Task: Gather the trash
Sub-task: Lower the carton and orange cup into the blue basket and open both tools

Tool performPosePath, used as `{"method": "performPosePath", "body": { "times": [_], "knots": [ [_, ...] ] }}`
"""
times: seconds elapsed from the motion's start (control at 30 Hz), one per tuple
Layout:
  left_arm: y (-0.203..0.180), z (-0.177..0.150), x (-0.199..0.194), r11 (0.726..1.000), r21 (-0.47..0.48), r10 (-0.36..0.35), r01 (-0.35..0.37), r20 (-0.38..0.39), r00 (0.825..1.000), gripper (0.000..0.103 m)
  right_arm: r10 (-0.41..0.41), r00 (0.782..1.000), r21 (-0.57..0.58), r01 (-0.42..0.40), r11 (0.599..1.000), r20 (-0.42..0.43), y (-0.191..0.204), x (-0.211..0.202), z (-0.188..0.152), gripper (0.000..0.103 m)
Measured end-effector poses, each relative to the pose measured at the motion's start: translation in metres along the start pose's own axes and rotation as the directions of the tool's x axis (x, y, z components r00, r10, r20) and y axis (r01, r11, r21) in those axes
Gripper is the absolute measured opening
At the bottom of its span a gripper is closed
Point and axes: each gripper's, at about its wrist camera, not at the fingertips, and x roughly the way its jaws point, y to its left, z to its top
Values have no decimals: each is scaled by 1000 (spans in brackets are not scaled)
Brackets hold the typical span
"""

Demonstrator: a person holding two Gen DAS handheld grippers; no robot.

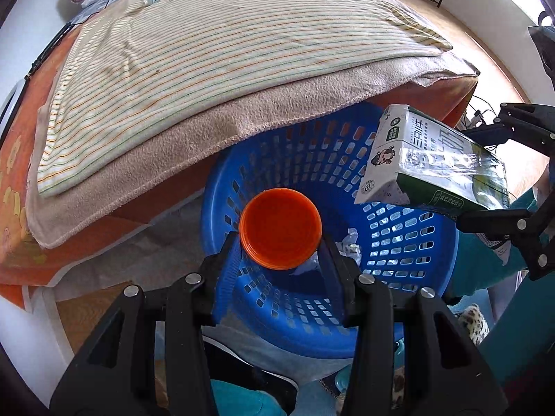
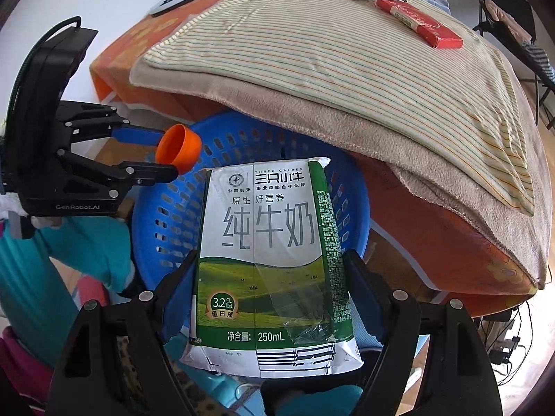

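The left gripper is clamping an orange cap between its fingertips, the cap's hollow side facing the camera; it is hanging over the open mouth of the blue basket, which is sitting on the floor tucked partly under the striped cloth on the bed; at the basket's bottom something crumpled and whitish is lying, probably paper, though the view is too partial to say; to the right, the right gripper is squeezing a flattened milk carton by its two side edges, holding it above the basket's rim, just beside the cap and not touching it.
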Motion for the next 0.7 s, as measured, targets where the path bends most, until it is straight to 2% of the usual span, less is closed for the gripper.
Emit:
{"method": "performPosePath", "body": {
  "times": [0.2, 0.3, 0.33, 0.7],
  "knots": [
    [-3, 1, 5, 1000, 4, 6, -6, -17, 1000, 48, -16, 1000, -5, 16, 1000, -24, 1, 9, 4, 81],
    [-3, 2, 6, 1000, 1, 4, -4, -16, 1000, 63, -26, 999, -7, 26, 1000, -36, 1, 13, 5, 81],
    [-3, 2, 6, 1000, -1, 4, -4, -13, 1000, 65, -30, 999, -8, 29, 1000, -39, 2, 14, 5, 81],
    [-1, 4, 6, 1000, -12, 6, -6, -7, 1000, 65, -33, 999, 6, 33, 999, -38, 5, 20, 6, 81]
  ]
}}
